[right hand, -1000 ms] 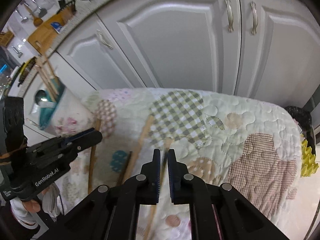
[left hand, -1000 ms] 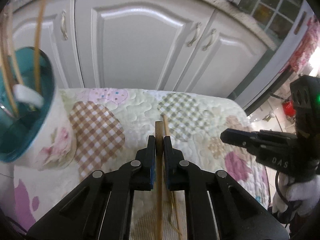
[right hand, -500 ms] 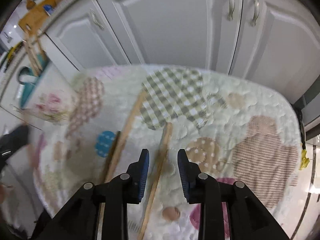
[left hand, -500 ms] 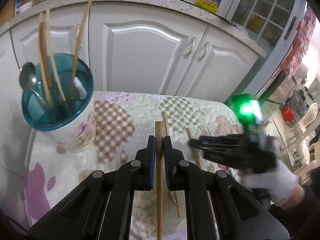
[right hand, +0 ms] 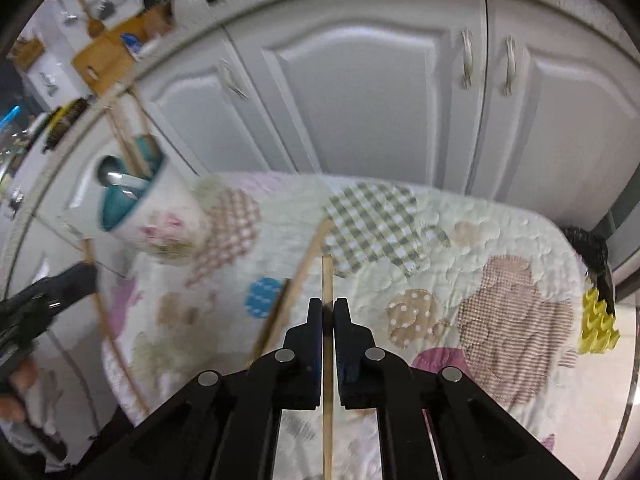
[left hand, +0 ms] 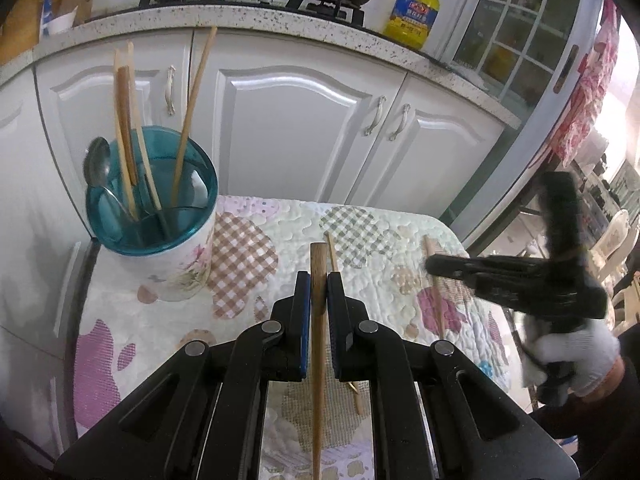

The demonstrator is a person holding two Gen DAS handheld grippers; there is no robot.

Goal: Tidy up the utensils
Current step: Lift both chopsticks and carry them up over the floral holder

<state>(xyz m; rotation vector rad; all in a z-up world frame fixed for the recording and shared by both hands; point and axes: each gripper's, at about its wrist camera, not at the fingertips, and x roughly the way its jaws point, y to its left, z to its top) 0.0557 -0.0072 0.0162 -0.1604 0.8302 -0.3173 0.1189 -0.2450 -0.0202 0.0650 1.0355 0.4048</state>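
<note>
My left gripper (left hand: pixel 319 280) is shut on a brown wooden chopstick (left hand: pixel 318 320) and holds it above the quilted table cover (left hand: pixel 380 272). A floral utensil holder with a teal rim (left hand: pixel 160 236) stands to its left, with several chopsticks and a spoon (left hand: pixel 97 164) in it. My right gripper (right hand: pixel 328 306) is shut on a thin pale chopstick (right hand: pixel 327 360); it also shows in the left wrist view (left hand: pixel 432 266). The holder shows blurred in the right wrist view (right hand: pixel 140 208). More chopsticks (right hand: pixel 298 280) lie on the cover.
White cabinet doors (left hand: pixel 300 128) stand close behind the table. A counter with a stove and a yellow oil bottle (left hand: pixel 412 12) is above them. A thin chopstick (left hand: pixel 332 252) and another one (left hand: pixel 436 280) lie on the cover. A yellow object (right hand: pixel 596 320) hangs at the table's right edge.
My right gripper opened, then shut on the thin pale chopstick and lifted it. My left gripper drew back and up with its chopstick, so the holder sits farther away.
</note>
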